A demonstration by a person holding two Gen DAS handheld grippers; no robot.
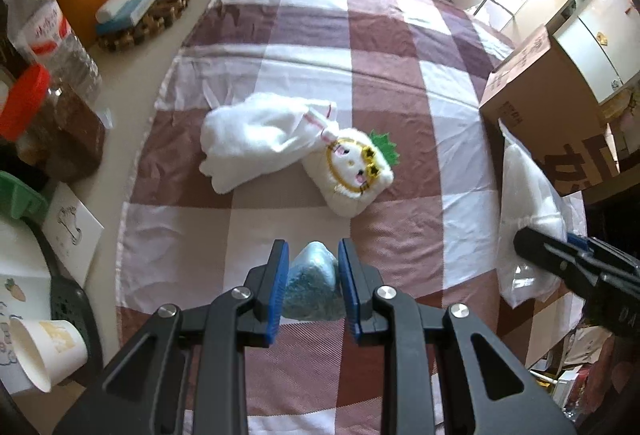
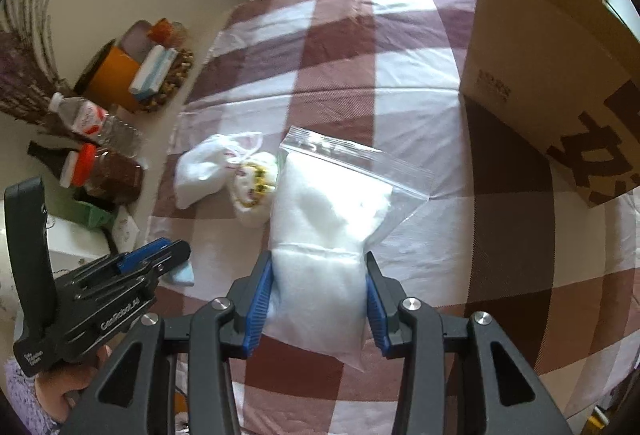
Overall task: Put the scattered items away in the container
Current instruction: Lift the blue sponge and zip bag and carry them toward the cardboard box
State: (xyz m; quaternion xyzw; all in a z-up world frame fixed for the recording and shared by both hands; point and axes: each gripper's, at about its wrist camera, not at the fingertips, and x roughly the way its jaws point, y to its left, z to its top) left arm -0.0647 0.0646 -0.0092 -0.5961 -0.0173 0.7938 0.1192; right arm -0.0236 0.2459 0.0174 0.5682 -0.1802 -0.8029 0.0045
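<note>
Scattered items are what I am clearing, and I have one in each hand. On my left, along the bare table edge, stand a water bottle (image 1: 38, 23), a red-lidded jar (image 1: 52, 123) and a paper cup (image 1: 44, 351); they sit off the cloth and look like household clutter rather than my job. My left gripper (image 1: 312, 283) is clamped narrow on a small blue wrapped packet (image 1: 314, 285), its blue pads pressing both sides so the packet hangs between the fingertips, nose pointing steeply down at the checked tablecloth (image 1: 360, 35). Past it, in the middle of the cloth, the white cloth pouch (image 1: 256, 139) and the white plush with the bunny face (image 1: 352, 171) lie touching each other, not yet collected. My right gripper (image 2: 319, 299) is closed on a zip bag of white stuffing (image 2: 320, 235), squeezed at its lower half so the clear sealed top flops forward. Farthest right, the cardboard box (image 2: 540, 75) stands on the cloth's edge, near the bag; I judge it the container, so both loads should go there next.
</note>
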